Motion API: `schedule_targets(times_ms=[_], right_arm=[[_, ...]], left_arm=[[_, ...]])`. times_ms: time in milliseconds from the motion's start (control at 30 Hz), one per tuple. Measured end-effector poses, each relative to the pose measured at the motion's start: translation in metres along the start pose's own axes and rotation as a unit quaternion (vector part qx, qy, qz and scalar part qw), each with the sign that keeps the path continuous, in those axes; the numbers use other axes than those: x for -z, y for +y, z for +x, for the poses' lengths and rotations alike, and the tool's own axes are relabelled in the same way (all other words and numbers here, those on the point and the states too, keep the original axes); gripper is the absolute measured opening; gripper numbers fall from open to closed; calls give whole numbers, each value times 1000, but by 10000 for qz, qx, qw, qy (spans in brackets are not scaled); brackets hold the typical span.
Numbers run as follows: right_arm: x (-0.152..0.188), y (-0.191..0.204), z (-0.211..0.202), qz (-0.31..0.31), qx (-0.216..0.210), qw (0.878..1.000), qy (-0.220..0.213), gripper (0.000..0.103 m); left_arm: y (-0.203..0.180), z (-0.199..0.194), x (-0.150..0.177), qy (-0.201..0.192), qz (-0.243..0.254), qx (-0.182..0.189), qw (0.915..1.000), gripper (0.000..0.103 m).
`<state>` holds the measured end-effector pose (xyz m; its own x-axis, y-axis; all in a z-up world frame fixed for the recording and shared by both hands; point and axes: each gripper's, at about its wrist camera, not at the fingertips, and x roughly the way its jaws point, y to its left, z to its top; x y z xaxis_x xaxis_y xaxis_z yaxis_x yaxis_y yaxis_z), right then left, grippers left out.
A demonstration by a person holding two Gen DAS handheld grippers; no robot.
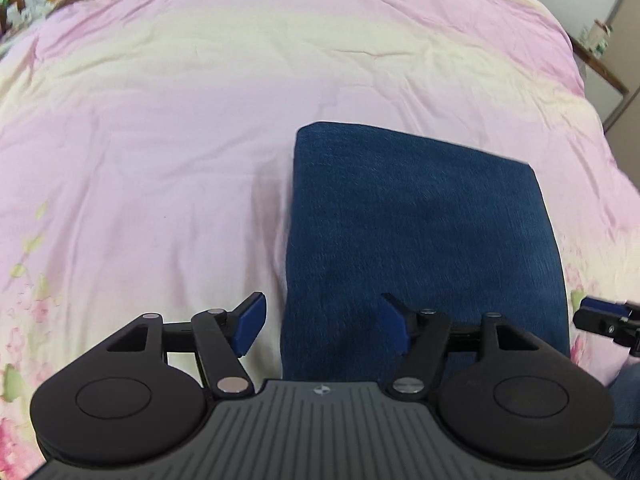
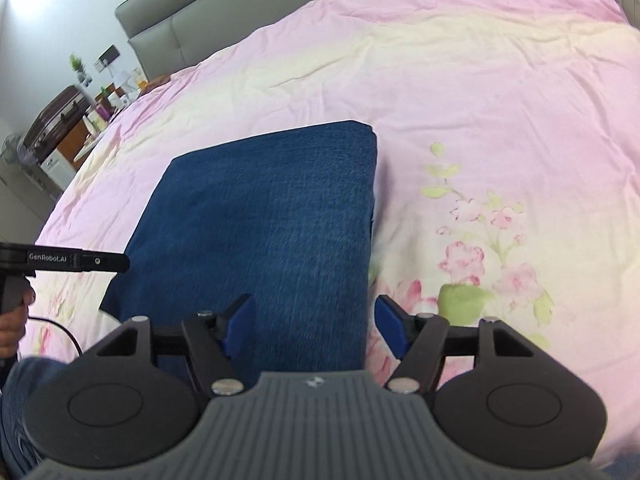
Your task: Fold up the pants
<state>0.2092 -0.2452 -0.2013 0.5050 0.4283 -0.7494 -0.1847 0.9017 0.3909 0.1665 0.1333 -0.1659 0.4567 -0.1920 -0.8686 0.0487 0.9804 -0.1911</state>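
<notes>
Right now the pants [image 1: 420,232], dark blue denim, lie folded into a flat rectangle on the bed [image 1: 180,128], whose pink and cream cover carries a flower print along its near edge. Both claws hang above the near end of that bundle with nothing between their blue pads. The left claw [image 1: 324,326] is spread wide over the bundle's left edge, one pad over the bed cover and the other over the denim. The right claw [image 2: 314,326] is also spread, straddling the bundle's right edge, its right pad over the printed flowers. Neither pad presses on the cloth.

Nothing lies on the cover around the pants, so the cloth sits unobstructed apart from the two claws.

Writing shows in one place only: the right wrist view catches the side of the left tool, where white letters read "GenRobot.AI" [image 2: 48,258], with a hand [image 2: 12,328] on its grip and a black cable trailing below.

That same view shows a grey padded headboard [image 2: 176,28], a brown suitcase [image 2: 56,120] and a cluttered bedside stand [image 2: 108,96] with a small plant. The left wrist view shows instead a wooden-edged piece of furniture [image 1: 600,68] at the far right, and the right claw's tip at its right edge
</notes>
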Motion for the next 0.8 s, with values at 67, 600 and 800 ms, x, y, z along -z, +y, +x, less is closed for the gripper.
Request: schedule_targets(times_ms=[67, 600, 800], right_arm=[[-8, -9, 11, 200, -79, 9998, 50, 67], [-74, -31, 82, 728, 11, 9969, 305, 59], [-111, -1, 63, -32, 231, 9986, -472, 30]], left_arm=[[15, 13, -5, 42, -337, 270, 9991, 75], [55, 46, -41, -336, -1214, 1045, 9865, 74], [29, 35, -63, -1020, -598, 899, 9889, 37]])
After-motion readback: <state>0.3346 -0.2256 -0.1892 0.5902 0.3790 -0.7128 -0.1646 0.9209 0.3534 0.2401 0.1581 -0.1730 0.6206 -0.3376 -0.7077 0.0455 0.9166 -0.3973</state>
